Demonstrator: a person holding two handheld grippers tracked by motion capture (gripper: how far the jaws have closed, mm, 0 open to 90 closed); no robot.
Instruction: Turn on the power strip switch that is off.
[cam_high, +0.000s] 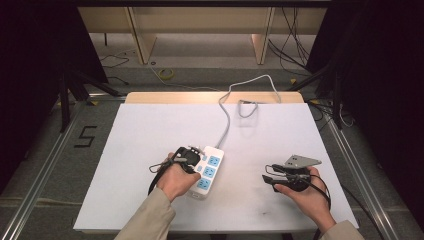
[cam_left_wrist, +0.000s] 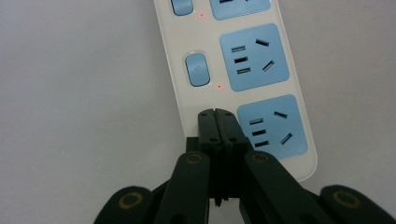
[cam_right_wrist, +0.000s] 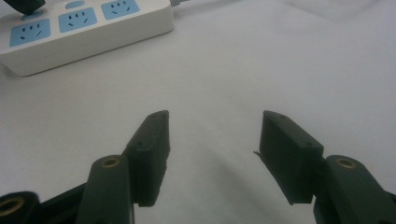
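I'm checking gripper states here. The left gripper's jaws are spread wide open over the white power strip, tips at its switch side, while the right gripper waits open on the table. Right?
Not quite. The left gripper has its jaws shut together, not spread, as the left gripper view shows. The tips do sit at the switch side of the power strip, and the right gripper is open above the table.

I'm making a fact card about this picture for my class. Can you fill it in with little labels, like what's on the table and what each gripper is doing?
thing in use: white power strip with blue sockets
its switches: blue buttons; a small red light glows beside one
its cord: grey cable running to the table's far edge
left gripper: jaws shut, tips on the strip beside the nearest socket, where its switch would be
right gripper: jaws open, nothing between them, off to the side
surface: white table
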